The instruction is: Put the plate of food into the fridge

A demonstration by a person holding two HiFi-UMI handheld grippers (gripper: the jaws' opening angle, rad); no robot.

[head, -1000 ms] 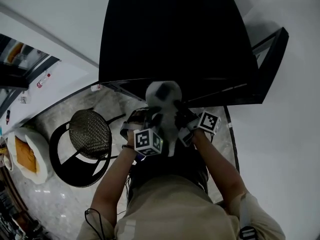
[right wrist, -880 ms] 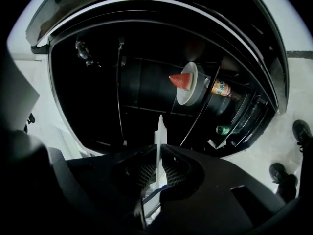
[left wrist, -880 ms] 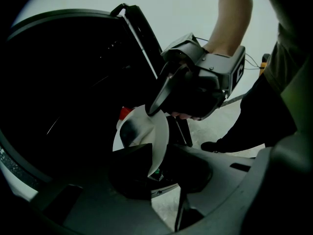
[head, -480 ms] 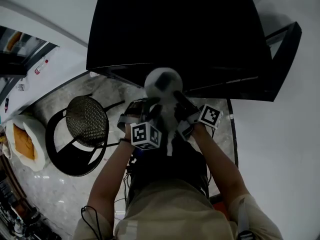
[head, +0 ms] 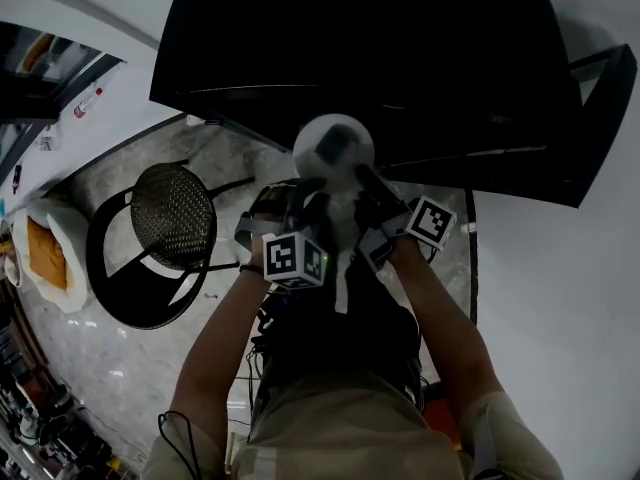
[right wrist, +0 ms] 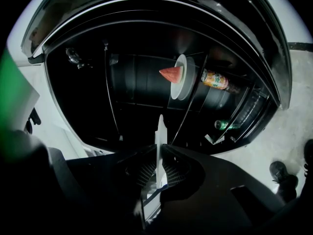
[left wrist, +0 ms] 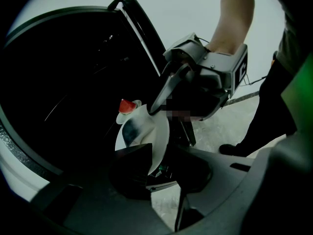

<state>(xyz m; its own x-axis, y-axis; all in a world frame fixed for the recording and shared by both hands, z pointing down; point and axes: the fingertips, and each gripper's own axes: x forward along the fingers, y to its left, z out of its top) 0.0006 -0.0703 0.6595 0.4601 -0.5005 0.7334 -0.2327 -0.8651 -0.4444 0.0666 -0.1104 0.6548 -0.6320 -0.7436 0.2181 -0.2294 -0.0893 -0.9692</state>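
A white plate (head: 333,148) with a dark patch of food on it hangs in front of the open black fridge (head: 400,58). My left gripper (head: 300,213) is shut on its near left rim and my right gripper (head: 372,196) on its near right rim. In the left gripper view the plate (left wrist: 146,131) rises from between my jaws, and the right gripper (left wrist: 164,94) pinches its far edge. The right gripper view shows the plate (right wrist: 159,131) edge-on, clamped between both jaws. Deeper inside, another white plate (right wrist: 182,77) carrying a red wedge rests on a shelf.
An orange-labelled bottle (right wrist: 215,80) and a green bottle (right wrist: 222,125) lie in the fridge. The fridge door (head: 600,128) stands open at the right. A black chair with a mesh seat (head: 175,230) stands on the marble floor to my left.
The plate and both grippers sit higher in the head view, closer to the dark fridge opening, which fills more of the picture. Both grips look the same.
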